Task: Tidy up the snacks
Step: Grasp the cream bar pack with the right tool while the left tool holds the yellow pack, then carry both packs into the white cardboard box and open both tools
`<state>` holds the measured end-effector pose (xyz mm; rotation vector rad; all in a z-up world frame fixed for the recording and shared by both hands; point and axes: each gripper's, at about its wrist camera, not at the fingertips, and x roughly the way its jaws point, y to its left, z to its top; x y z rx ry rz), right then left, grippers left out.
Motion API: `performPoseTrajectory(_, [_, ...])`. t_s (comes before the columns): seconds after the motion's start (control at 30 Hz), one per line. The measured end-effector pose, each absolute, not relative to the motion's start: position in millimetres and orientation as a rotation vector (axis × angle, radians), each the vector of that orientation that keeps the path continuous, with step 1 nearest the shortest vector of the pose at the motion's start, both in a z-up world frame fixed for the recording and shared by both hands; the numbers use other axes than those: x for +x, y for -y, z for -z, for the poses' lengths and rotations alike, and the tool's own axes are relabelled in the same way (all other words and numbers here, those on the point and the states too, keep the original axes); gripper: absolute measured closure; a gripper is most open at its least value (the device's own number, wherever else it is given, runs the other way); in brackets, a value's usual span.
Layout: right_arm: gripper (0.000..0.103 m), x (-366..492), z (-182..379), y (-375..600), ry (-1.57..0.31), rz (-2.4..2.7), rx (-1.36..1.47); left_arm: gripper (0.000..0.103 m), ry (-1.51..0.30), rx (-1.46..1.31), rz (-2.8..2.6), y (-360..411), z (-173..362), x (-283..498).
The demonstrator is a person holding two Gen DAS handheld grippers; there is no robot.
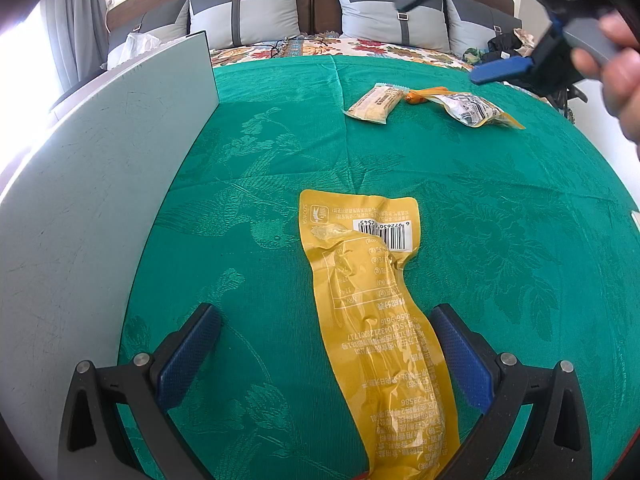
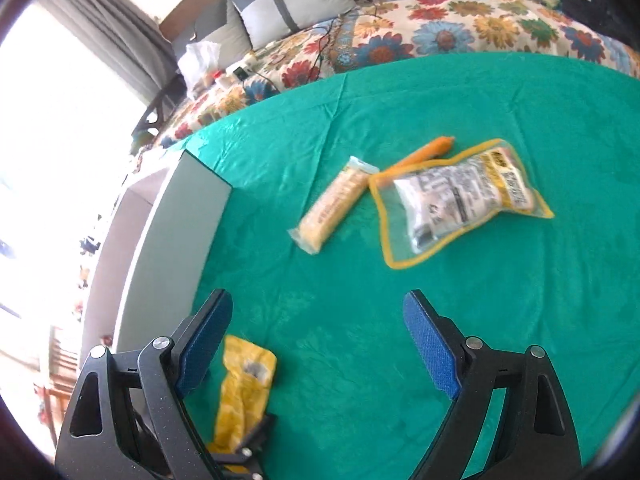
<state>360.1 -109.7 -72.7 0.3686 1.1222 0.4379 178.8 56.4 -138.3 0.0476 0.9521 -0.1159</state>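
A long yellow snack packet [image 1: 368, 312] lies on the green tablecloth [image 1: 500, 220], its near end between the fingers of my open left gripper [image 1: 324, 340]; it also shows in the right wrist view [image 2: 244, 388]. Farther off lie a tan snack bar [image 1: 374, 105], an orange sausage stick [image 1: 424, 94] and a clear yellow-edged pouch [image 1: 476, 110]. The right wrist view shows the bar [image 2: 334, 206], the stick [image 2: 424, 152] and the pouch [image 2: 456, 200]. My right gripper [image 2: 318, 324] is open and empty, held above the cloth; it shows in the left wrist view [image 1: 472, 20].
A pale grey box wall [image 1: 100, 200] stands along the left of the table; it shows in the right wrist view [image 2: 172, 232]. Behind the table is a bed with a floral cover [image 2: 460, 28] and grey pillows [image 1: 244, 12]. A bright window is at left.
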Motion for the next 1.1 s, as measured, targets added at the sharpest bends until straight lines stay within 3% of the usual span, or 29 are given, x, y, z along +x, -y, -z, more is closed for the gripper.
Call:
performPoseTrajectory(0.17, [0.015, 421, 106, 56, -1.239, -0.280, 0.254, 0.000, -0.952, 0.048, 0.116, -56, 138, 179])
performPoseTrajectory(0.3, [0.040, 432, 130, 40, -1.283, -0.194, 0.213, 0.000, -0.953, 0.048, 0.116, -57, 138, 179])
performPoseTrajectory(0.33, [0.040, 431, 132, 38, -1.273, -0.177, 0.195, 0.000, -0.952, 0.048, 0.116, -57, 138, 179])
performPoseTrajectory(0.43, [0.075, 425, 129, 27, -1.254, -0.172, 0.059, 0.000, -0.952, 0.048, 0.116, -57, 139, 179])
performPoseTrajectory(0.5, [0.080, 414, 127, 27, -1.255, -0.233, 0.016, 0.000, -0.952, 0.048, 0.116, -57, 139, 179])
performPoseTrajectory(0.77, [0.080, 326, 102, 91, -1.181, -0.433, -0.100, 0.000, -0.952, 0.048, 0.116, -57, 139, 179])
performPoseTrajectory(0.93, [0.079, 236, 115, 146, -1.141, -0.496, -0.173, 0.000, -0.952, 0.048, 0.116, -57, 139, 179])
performPoseTrajectory(1.03, [0.056, 190, 130, 179, -1.079, -0.466, -0.106, 0.000, -0.952, 0.048, 0.116, -57, 139, 179])
performPoseTrajectory(1.07, [0.039, 176, 133, 189, -1.043, -0.440, -0.075, 0.000, -0.952, 0.048, 0.115, -57, 139, 179])
performPoseTrajectory(1.1, [0.035, 163, 135, 198, -1.003, -0.412, -0.056, 0.000, -0.952, 0.049, 0.115, -57, 139, 179])
